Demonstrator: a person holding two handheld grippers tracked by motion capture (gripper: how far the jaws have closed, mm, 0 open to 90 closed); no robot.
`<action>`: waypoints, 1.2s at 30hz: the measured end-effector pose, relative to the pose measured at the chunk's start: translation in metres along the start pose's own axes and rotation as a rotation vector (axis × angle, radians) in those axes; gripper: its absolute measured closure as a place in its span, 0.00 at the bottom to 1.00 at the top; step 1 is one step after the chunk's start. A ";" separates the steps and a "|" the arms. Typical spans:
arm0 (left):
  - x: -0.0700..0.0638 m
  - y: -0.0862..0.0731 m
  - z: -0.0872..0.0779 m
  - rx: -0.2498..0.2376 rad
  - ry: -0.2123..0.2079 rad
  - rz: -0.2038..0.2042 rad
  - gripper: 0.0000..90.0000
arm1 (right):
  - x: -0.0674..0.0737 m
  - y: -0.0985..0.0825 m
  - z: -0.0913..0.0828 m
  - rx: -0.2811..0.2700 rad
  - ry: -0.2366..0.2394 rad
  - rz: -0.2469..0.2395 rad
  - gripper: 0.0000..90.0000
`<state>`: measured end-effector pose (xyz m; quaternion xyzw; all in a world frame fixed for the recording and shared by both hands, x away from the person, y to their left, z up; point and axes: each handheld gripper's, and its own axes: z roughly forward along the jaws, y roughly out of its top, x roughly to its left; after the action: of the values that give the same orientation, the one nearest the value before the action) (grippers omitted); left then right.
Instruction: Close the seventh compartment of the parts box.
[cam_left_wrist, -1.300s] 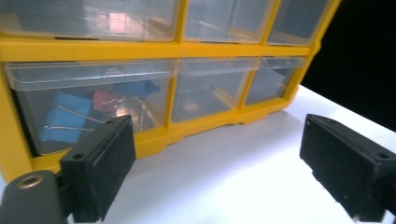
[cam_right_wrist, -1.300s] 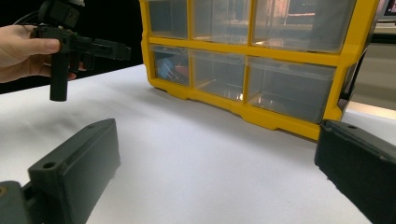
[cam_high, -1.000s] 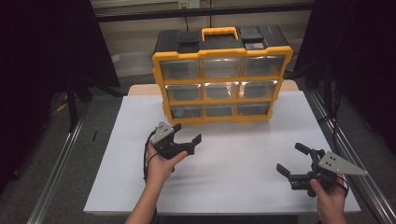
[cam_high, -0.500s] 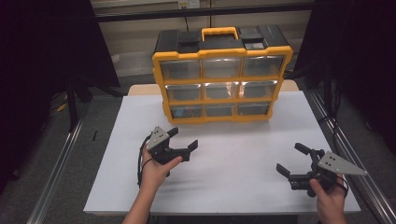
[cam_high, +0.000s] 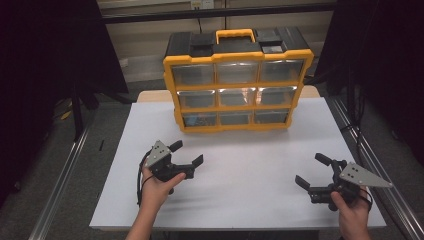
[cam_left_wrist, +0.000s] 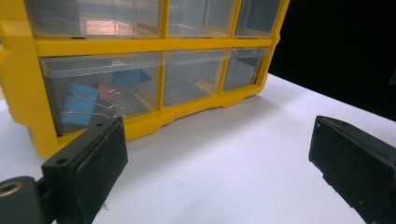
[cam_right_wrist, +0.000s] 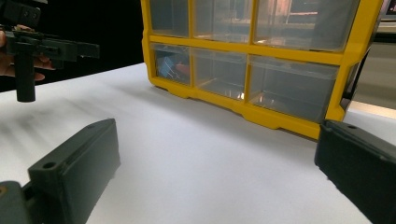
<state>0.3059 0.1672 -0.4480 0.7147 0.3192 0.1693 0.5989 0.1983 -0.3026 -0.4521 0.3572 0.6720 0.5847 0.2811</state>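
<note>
1. My left tongs (cam_high: 186, 153) hang released, jaws spread wide with nothing between them, held a little above the white bench (cam_high: 240, 210) in front of the yellow organizer (cam_high: 239, 80). They point toward its bottom-left corner, well apart from it.

2. In the left gripper view I look straight at the bottom-left drawer (cam_left_wrist: 100, 93). It is shut, and through its clear front I see blue and red binder clips (cam_left_wrist: 86, 100) piled inside. I judge this drawer is what I am lining up on, which is why that hand is angled at it and not at the middle of the cabinet.

3. My right tongs (cam_high: 311, 172) are also released and empty, low over the near right part of the bench, well apart from the organizer. I judge they wait there so the case can be steadied if pulling the drawer drags it forward.

4. The organizer stands upright at the far edge of the bench, all nine drawers closed, carrying handle (cam_high: 235, 35) on top. With its fronts facing me, either hand can reach a drawer lip straight on.

5. The other drawers look empty or nearly so; glare hides some of them.
</note>
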 end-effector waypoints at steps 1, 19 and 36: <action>-0.001 -0.001 -0.001 -0.011 0.001 -0.014 0.05 | 0.000 0.000 0.000 0.001 0.000 0.000 0.00; 0.004 -0.007 -0.025 -0.020 0.030 0.003 0.05 | 0.000 0.000 -0.001 -0.002 -0.006 0.004 0.00; 0.015 -0.015 -0.054 -0.020 0.034 0.019 0.05 | 0.000 0.000 0.000 0.001 0.000 0.000 0.00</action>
<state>0.2790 0.2188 -0.4523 0.7086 0.3209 0.1902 0.5989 0.1982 -0.3030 -0.4521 0.3572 0.6722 0.5843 0.2813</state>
